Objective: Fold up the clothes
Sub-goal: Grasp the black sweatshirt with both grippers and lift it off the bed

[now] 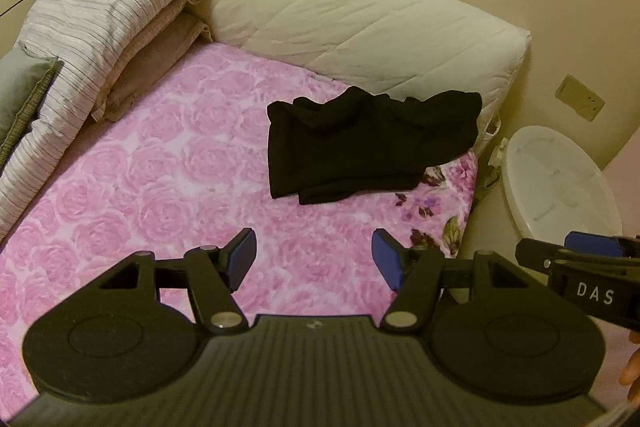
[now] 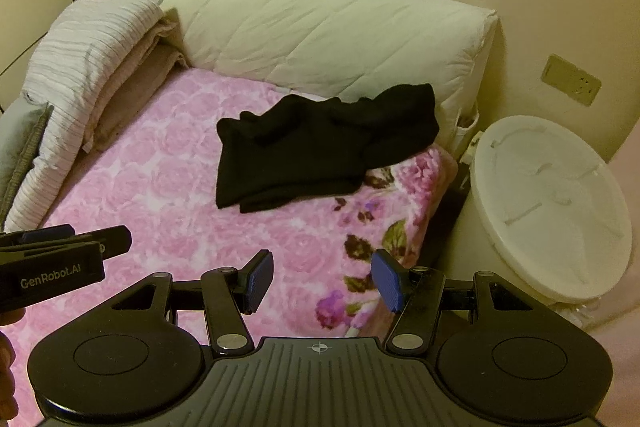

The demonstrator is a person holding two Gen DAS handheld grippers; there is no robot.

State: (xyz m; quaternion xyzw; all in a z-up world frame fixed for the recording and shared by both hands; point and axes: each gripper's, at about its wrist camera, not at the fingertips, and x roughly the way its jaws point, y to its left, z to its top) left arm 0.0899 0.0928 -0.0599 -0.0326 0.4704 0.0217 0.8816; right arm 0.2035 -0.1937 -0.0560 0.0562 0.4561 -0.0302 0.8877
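A black garment (image 1: 368, 143) lies in a rough folded heap on the pink rose-patterned bed cover (image 1: 168, 187), near its far right corner; it also shows in the right wrist view (image 2: 320, 151). My left gripper (image 1: 314, 259) is open and empty, held above the cover in front of the garment. My right gripper (image 2: 324, 277) is open and empty, near the bed's right edge, short of the garment. Each gripper shows at the edge of the other's view, the right (image 1: 580, 255) and the left (image 2: 64, 247).
A cream quilted pillow (image 1: 360, 23) lies along the far edge behind the garment. Folded striped bedding (image 1: 100, 27) and a grey cushion (image 1: 20, 95) are stacked at the left. A white round lidded bin (image 2: 552, 211) stands on the floor right of the bed.
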